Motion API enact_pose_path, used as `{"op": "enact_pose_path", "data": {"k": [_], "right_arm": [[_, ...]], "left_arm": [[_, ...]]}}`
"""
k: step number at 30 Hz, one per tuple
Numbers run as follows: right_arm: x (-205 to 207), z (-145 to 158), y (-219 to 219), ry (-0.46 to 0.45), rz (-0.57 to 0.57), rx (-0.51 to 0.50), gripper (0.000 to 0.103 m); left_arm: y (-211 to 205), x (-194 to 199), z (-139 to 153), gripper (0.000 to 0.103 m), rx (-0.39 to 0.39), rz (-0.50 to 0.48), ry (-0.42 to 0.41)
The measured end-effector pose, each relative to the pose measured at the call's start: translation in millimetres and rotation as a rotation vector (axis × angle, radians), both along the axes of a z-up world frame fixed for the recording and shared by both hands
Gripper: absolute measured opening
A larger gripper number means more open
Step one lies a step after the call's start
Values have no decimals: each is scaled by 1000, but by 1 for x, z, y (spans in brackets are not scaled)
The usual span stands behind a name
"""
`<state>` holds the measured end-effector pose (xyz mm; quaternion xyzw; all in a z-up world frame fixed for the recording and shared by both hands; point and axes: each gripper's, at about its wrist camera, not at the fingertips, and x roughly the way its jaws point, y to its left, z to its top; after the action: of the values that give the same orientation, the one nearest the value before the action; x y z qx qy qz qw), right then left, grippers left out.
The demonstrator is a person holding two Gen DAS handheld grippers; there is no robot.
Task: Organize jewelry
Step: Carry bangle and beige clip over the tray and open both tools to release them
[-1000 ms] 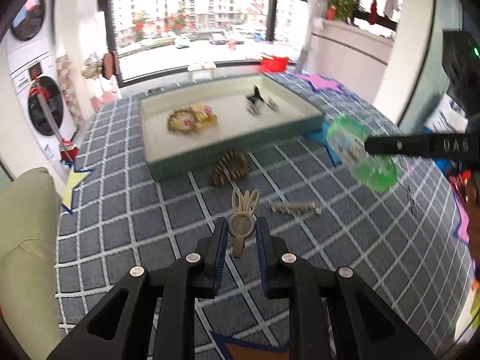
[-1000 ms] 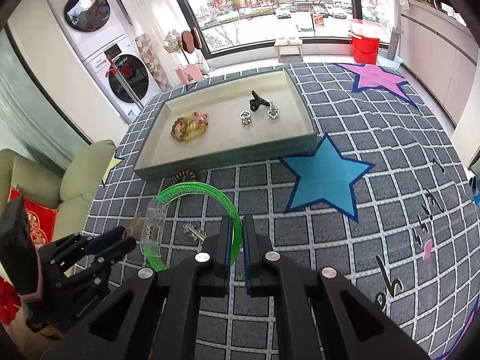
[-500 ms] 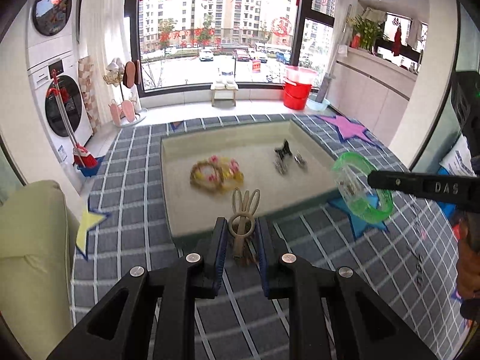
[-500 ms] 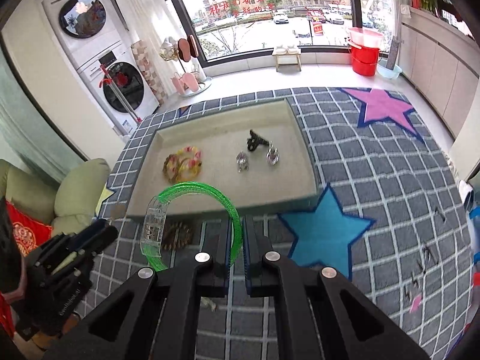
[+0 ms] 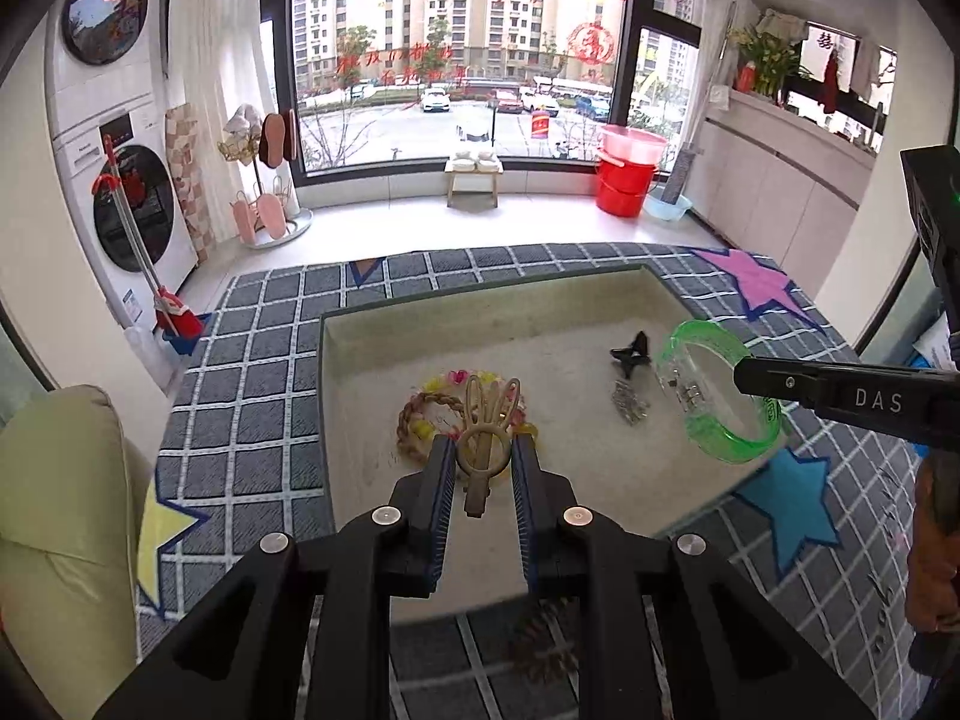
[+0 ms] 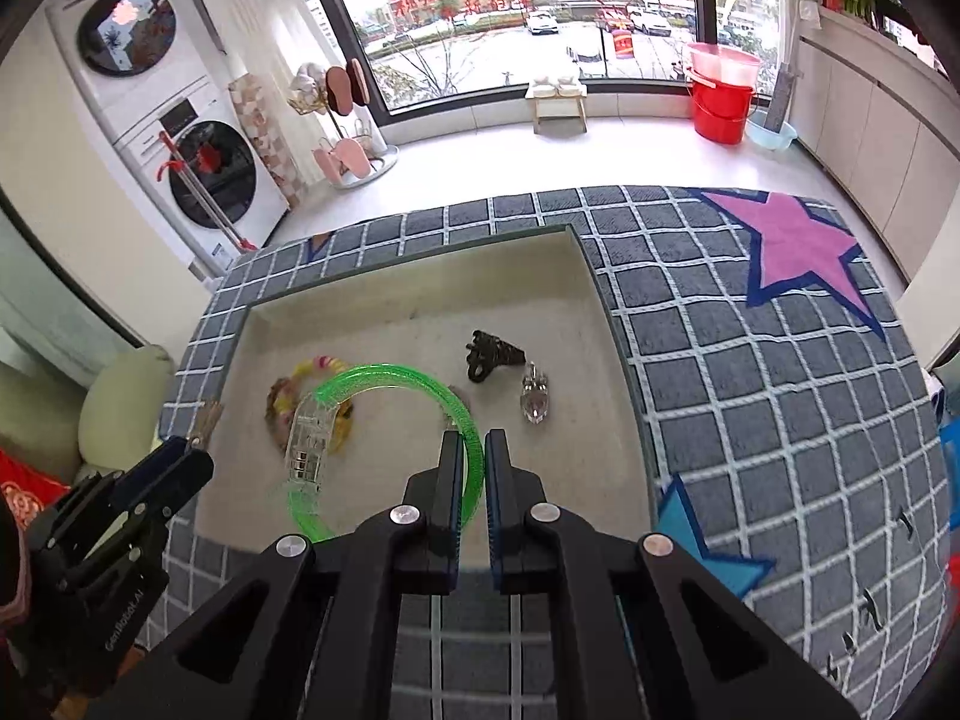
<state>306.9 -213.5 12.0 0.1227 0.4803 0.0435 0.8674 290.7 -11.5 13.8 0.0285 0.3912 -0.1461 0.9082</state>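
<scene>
My left gripper (image 5: 482,450) is shut on a beige rabbit-ear hair clip (image 5: 485,438) and holds it above the near part of the cream tray (image 5: 480,306). My right gripper (image 6: 474,450) is shut on a green transparent bangle (image 6: 372,375), held over the tray; it also shows at the right of the left wrist view (image 5: 714,399). In the tray lie a braided colourful bracelet (image 5: 414,420), a black clip (image 6: 492,354) and a silver piece (image 6: 535,399).
The tray lies on a grey checked rug (image 6: 750,360) with pink (image 6: 792,246) and blue stars. A brown comb-like clip (image 5: 546,642) lies on the rug just before the tray. A pale cushion (image 5: 54,510) is at the left.
Both grippers have moved forward from over the rug to over the tray, carrying the hair clip and the bangle. The items in the tray have not moved.
</scene>
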Motion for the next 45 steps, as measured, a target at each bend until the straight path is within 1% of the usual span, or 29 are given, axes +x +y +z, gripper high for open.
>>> {"op": "enact_pose_path", "data": {"k": [8, 12, 17, 22, 25, 30, 37, 39, 40, 41, 42, 43, 45], "right_arm": [[26, -32, 4, 41, -14, -12, 8], [35, -42, 2, 52, -33, -11, 8], [41, -51, 2, 57, -40, -42, 8], [41, -59, 4, 66, -36, -64, 8], [42, -64, 4, 80, -36, -60, 8], [40, -64, 6, 74, -32, -72, 9], [38, -63, 5, 85, -31, -52, 9], [37, -63, 4, 89, -28, -38, 15], [37, -63, 2, 89, -26, -25, 29], [37, -62, 1, 87, -27, -13, 52], [35, -61, 0, 79, -33, -7, 60], [33, -58, -1, 66, -36, -2, 65], [30, -53, -2, 44, -32, 14, 65]], "left_arm": [[-5, 28, -25, 33, 28, 31, 39], [-8, 35, -35, 33, 47, 35, 49], [-13, 40, -45, 33, 67, 33, 64], [-19, 38, -48, 33, 87, 26, 58], [-22, 39, -48, 33, 90, 27, 56], [-24, 40, -51, 33, 92, 26, 58], [-22, 38, -48, 34, 94, 36, 47], [-21, 37, -47, 34, 86, 35, 48], [-20, 36, -47, 34, 85, 37, 49], [-20, 36, -46, 34, 86, 39, 48], [-19, 35, -45, 34, 87, 42, 46], [-19, 35, -44, 34, 88, 45, 46], [-19, 35, -43, 34, 87, 51, 47]]}}
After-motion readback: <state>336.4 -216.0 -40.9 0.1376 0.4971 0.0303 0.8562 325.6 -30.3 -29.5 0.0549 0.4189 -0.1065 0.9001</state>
